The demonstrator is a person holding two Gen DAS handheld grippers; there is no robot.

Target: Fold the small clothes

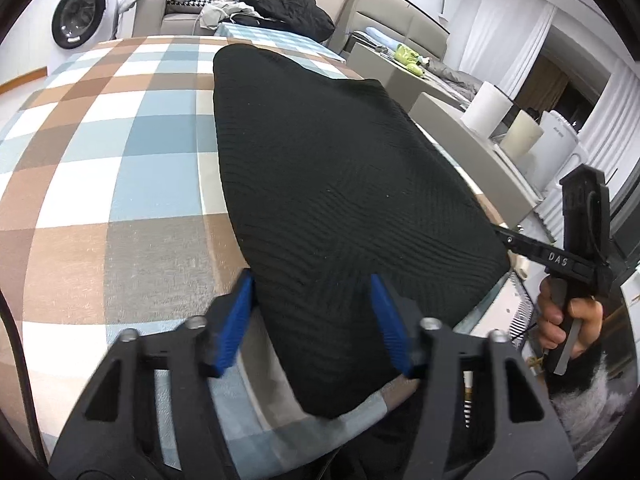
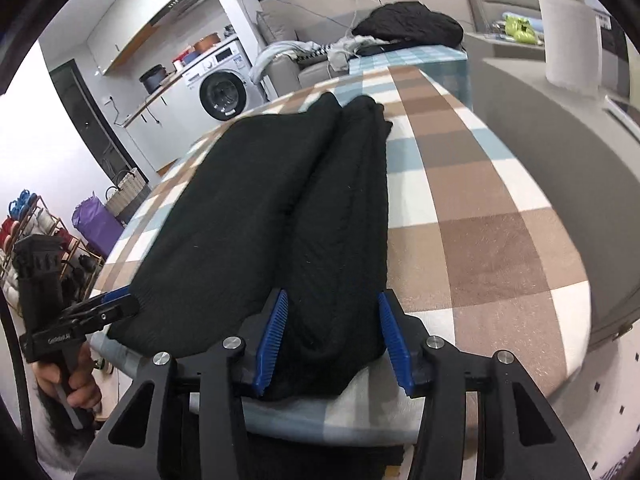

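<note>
The left gripper stands with jaws apart over the near end of the black knit garment, its blue pads straddling the cloth without squeezing it. The right gripper is likewise spread astride the garment's right fold. The garment lies lengthwise on the checkered table cover. Far behind stands a washing machine.

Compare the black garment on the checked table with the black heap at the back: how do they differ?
Pose: the black garment lies spread flat on the checked tablecloth, while the black heap is bunched into a mound.
Surface: the garment shows a fine, even ribbed knit, while the heap looks deeply crumpled.
Place: the garment is close to the cameras and the heap is far behind the table.
Shared: both are black fabric.
</note>
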